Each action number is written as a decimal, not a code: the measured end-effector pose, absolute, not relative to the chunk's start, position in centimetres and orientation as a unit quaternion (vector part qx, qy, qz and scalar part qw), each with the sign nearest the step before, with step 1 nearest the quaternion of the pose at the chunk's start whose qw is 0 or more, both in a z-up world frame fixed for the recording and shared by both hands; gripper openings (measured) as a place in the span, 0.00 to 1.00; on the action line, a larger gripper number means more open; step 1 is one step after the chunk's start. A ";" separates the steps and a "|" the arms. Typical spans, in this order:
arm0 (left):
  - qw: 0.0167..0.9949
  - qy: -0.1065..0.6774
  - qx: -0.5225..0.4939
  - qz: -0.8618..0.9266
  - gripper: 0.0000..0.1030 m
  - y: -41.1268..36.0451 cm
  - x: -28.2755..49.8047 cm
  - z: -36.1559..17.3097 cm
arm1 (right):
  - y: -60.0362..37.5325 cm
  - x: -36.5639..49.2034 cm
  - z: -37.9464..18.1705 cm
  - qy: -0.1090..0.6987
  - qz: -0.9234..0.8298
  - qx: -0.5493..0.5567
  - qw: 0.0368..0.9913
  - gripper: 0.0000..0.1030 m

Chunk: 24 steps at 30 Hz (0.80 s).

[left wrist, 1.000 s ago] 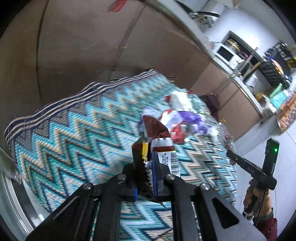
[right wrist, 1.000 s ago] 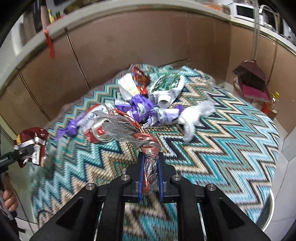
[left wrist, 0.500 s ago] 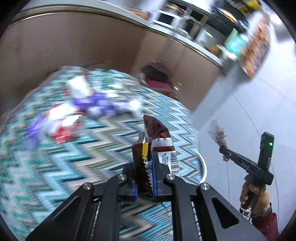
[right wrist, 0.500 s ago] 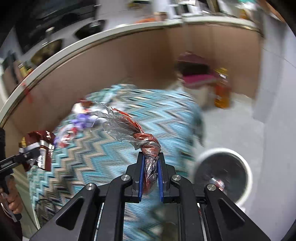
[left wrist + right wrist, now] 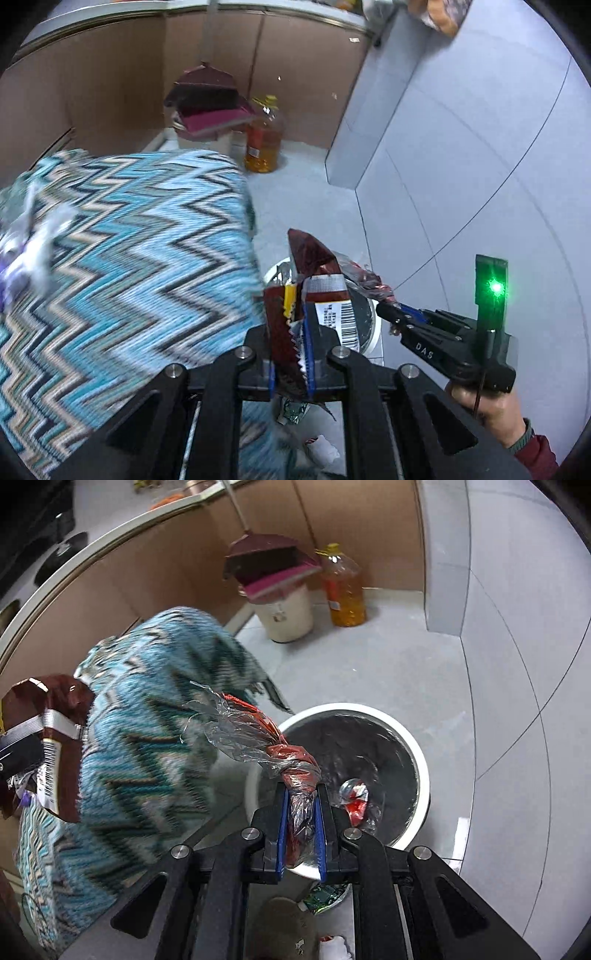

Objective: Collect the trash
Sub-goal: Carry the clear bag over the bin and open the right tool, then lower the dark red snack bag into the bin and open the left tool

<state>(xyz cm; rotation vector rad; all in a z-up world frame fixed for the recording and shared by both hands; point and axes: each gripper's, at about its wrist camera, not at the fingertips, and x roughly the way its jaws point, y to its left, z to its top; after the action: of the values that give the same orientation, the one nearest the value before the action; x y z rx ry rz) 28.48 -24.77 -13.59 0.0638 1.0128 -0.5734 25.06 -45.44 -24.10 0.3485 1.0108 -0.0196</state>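
Left gripper [image 5: 291, 354] has its fingers clamped on a brown snack wrapper [image 5: 314, 291] with a barcode panel, held upright over the edge of the zigzag-cloth desk [image 5: 129, 266]. Same wrapper shows at the left edge of the right wrist view [image 5: 55, 746], beside the cloth. Right gripper [image 5: 301, 830] has its fingers clamped on a twisted clear-and-red plastic wrapper [image 5: 251, 731], the loose end fanning up and left. That wrapper hangs over the near rim of a white trash bin [image 5: 421, 760] with a dark liner, standing on the grey floor just beside the desk. Inside the bin lies a crumpled red-and-silver piece [image 5: 354, 797]. In the left wrist view the right gripper [image 5: 391, 314] appears at the right, held by a hand [image 5: 491, 410] in a red sleeve, a green light on its body, its wrapper [image 5: 362, 280] above the bin [image 5: 369, 332]. More trash, purple and white, blurred, sits on the cloth at far left [image 5: 33, 240]. By the brown cabinets: a cream bucket [image 5: 288, 613] with a maroon dustpan [image 5: 269, 561] on top, and an oil bottle [image 5: 343, 590] next to it. A green packet [image 5: 325, 893] lies on the floor below the right gripper.
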 end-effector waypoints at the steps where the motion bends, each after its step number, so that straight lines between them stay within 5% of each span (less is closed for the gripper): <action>1: 0.832 0.483 0.036 -0.271 0.11 -25.8 28.8 -14.1 | -45.9 25.4 -24.6 0.483 -0.010 0.168 0.859 0.13; 8: 0.824 0.501 0.059 -0.259 0.14 -30.3 30.6 -16.9 | -47.0 27.4 -26.3 0.488 -0.018 0.169 0.856 0.18; 13: 0.823 0.503 0.057 -0.258 0.16 -31.4 31.3 -17.9 | -47.7 28.2 -26.9 0.491 -0.025 0.163 0.856 0.36; 24: 0.817 0.508 0.037 -0.271 0.18 -32.2 32.3 -18.1 | -48.2 27.4 -24.5 0.469 -0.042 0.175 0.865 0.46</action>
<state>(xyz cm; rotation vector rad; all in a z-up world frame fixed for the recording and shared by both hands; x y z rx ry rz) 32.33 -32.22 -18.15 0.0788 1.0826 -0.5774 27.42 -48.16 -24.49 0.3670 0.9827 -0.0877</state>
